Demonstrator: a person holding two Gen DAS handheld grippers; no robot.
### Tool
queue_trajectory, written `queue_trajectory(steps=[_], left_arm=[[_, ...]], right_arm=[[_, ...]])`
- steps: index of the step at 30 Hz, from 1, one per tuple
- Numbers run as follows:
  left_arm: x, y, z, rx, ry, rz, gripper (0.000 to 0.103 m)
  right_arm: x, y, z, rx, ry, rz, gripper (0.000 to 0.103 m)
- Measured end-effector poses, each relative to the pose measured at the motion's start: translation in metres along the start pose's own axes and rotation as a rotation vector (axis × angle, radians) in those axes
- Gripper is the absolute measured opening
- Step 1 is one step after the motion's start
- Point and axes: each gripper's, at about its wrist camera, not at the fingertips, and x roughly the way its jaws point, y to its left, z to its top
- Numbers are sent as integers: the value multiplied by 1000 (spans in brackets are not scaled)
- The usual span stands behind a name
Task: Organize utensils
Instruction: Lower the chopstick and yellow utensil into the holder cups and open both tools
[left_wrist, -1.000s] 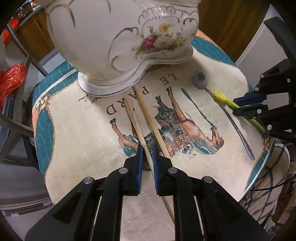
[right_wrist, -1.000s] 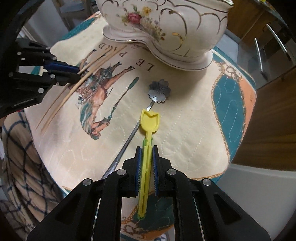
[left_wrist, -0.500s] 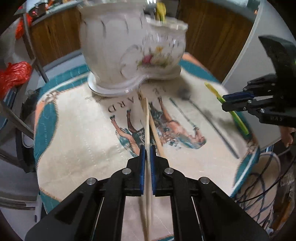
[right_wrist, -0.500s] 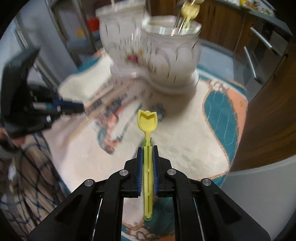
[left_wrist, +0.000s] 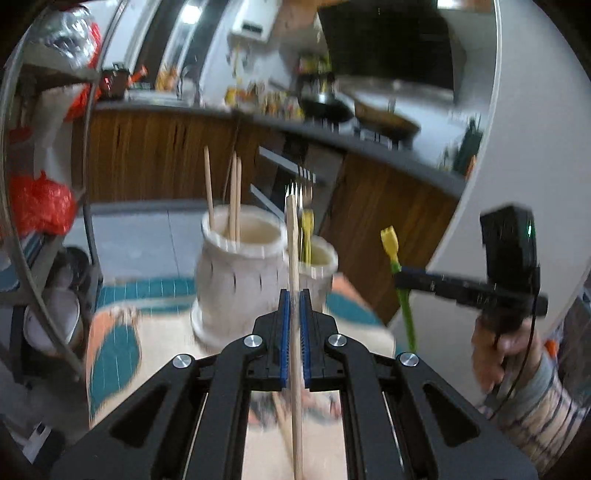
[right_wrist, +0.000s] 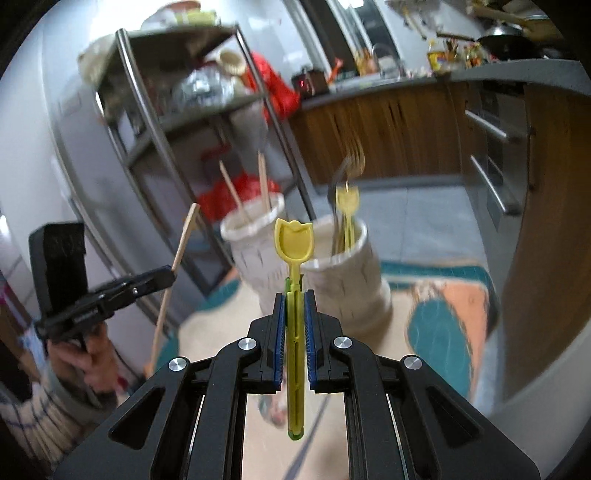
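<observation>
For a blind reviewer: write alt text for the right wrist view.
The right gripper is shut on a yellow tulip-shaped spoon, raised before a white two-compartment holder with chopsticks in one side, forks in the other. At left, the left gripper holds a wooden chopstick.

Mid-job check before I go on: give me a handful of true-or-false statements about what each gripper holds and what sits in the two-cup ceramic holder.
1. The left gripper is shut on a wooden chopstick. True.
2. The right gripper is open and empty. False: it is shut on a yellow plastic tulip-shaped spoon.
3. The white ceramic two-cup holder already has chopsticks standing in one cup. True.
4. The other cup is empty. False: a metal fork and a yellow utensil stand in it.
5. The held spoon is already inside a cup. False: it is in the air, in front of the holder.
</observation>
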Motion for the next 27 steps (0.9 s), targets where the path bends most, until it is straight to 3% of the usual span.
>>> queue_trajectory(steps=[11,17,23,27], left_arm=[[13,18,51,-22,-352,-12,5],[27,17,76,-14,-504,32,5],[50,23,72,-16,-581,66,5],[66,24,60,0,-550,97,5]], right_arm=[[31,-19,25,6,-211,13,11],[49,-26,39,12,-244,29,11],[58,-18,46,-37,-274,-6,11],[59,-18,46,-43,-306,-32,11]])
